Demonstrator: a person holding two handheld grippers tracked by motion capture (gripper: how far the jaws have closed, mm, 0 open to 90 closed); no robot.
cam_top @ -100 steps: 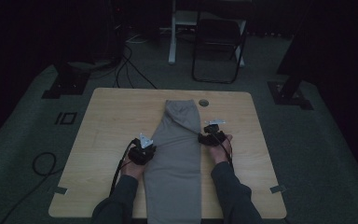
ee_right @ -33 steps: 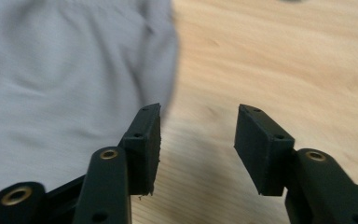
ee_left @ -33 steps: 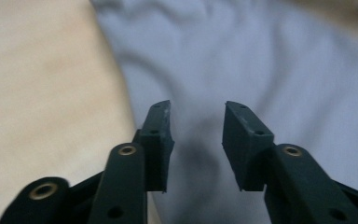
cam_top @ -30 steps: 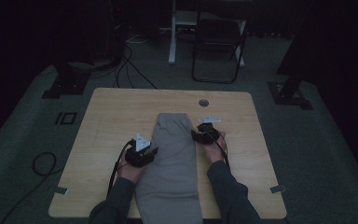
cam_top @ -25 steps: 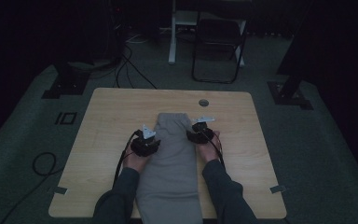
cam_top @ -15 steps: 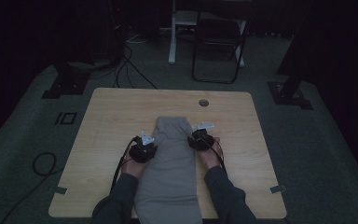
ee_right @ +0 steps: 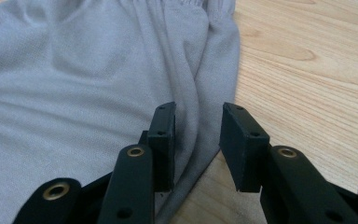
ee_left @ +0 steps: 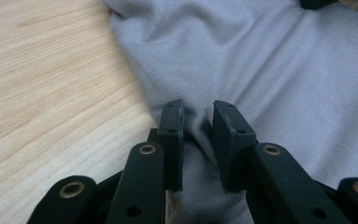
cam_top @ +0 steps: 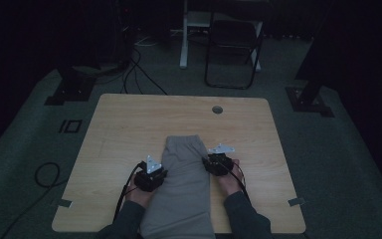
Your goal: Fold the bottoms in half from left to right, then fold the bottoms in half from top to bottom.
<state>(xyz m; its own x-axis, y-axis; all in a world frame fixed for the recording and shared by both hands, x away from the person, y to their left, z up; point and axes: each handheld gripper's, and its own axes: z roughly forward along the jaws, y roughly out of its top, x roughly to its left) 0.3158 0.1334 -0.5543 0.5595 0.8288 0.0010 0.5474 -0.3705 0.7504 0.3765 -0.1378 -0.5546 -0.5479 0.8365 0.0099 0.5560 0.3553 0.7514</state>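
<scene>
The grey knit cloth garment (cam_top: 181, 189) lies down the lower middle of the pale wooden bench (cam_top: 124, 129). The left gripper (ee_left: 196, 122) has just narrowed, pinching a ridge of its edge; the right gripper (ee_right: 196, 128) has narrowed too, straddling the opposite hem, contact unclear. Best to seat both grips firmly, then lift evenly together.
</scene>
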